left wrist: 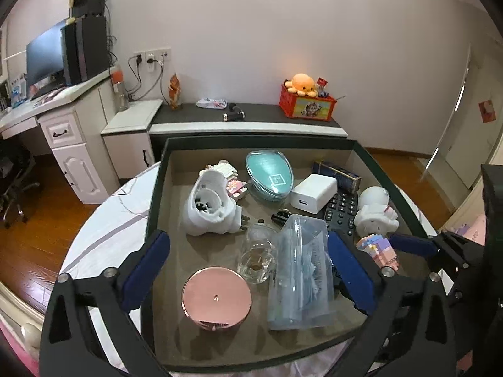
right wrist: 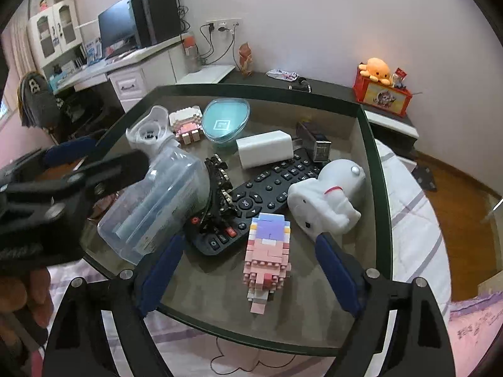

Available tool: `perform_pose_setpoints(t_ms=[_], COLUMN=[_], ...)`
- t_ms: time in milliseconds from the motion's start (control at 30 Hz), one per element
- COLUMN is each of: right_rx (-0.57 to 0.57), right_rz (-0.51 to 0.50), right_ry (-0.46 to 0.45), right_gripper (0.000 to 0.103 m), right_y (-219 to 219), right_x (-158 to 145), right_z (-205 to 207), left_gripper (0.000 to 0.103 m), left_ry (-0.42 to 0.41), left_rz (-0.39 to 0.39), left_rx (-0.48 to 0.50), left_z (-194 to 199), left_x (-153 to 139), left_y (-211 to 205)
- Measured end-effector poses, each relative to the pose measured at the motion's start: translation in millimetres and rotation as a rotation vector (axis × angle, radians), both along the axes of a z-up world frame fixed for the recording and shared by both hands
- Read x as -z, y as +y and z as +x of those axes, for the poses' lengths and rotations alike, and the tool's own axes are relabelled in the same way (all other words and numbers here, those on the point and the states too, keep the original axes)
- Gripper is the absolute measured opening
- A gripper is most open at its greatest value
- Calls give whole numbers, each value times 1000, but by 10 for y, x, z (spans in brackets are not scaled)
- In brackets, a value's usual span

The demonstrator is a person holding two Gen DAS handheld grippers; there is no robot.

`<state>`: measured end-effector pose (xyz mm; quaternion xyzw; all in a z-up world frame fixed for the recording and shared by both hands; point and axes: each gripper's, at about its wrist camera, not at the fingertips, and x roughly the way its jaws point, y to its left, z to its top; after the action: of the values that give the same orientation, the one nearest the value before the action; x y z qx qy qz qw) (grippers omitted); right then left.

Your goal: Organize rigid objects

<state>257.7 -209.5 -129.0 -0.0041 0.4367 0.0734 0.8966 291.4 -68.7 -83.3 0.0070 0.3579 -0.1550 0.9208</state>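
Note:
A dark-rimmed box (left wrist: 163, 169) holds the objects. In the left wrist view my left gripper (left wrist: 251, 267) is open above a pink round lid (left wrist: 217, 298), a glass bottle (left wrist: 256, 259) and a clear plastic packet (left wrist: 300, 270). In the right wrist view my right gripper (right wrist: 248, 270) is open, its fingers either side of a pink and purple brick figure (right wrist: 267, 251). The figure also shows in the left wrist view (left wrist: 378, 246), between the right gripper's blue fingers (left wrist: 408, 245). A black remote (right wrist: 264, 194) and a white toy figure (right wrist: 327, 201) lie just beyond.
Also in the box: a white plug-in device (left wrist: 210, 207), a teal oval case (left wrist: 268, 176), a white charger (left wrist: 312, 193), another brick figure (right wrist: 187, 124), a dark small box (right wrist: 314, 141). The box (right wrist: 374, 163) rests on a striped bed (right wrist: 415, 220). A dresser with a red box (left wrist: 306, 105) stands behind.

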Motion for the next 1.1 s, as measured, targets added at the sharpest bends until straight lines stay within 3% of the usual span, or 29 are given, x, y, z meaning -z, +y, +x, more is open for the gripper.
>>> perform_pose_setpoints(t_ms=[100, 167, 633, 1100], right_rx=[21, 38, 92, 170], right_rz=[-1, 9, 50, 49], right_ry=[-14, -30, -132, -270], right_gripper=[91, 103, 103, 103], right_y=[-41, -67, -64, 94], right_x=[-34, -76, -527, -1038], right_z=[-35, -63, -392, -1546], left_gripper=[103, 103, 103, 103], left_ry=[-8, -19, -105, -139], left_rz=[-14, -14, -31, -20], left_rx=[-9, -17, -64, -103], left_z=[-65, -125, -828, -1858], left_x=[-55, -95, -487, -663], left_y=[25, 33, 198, 457])
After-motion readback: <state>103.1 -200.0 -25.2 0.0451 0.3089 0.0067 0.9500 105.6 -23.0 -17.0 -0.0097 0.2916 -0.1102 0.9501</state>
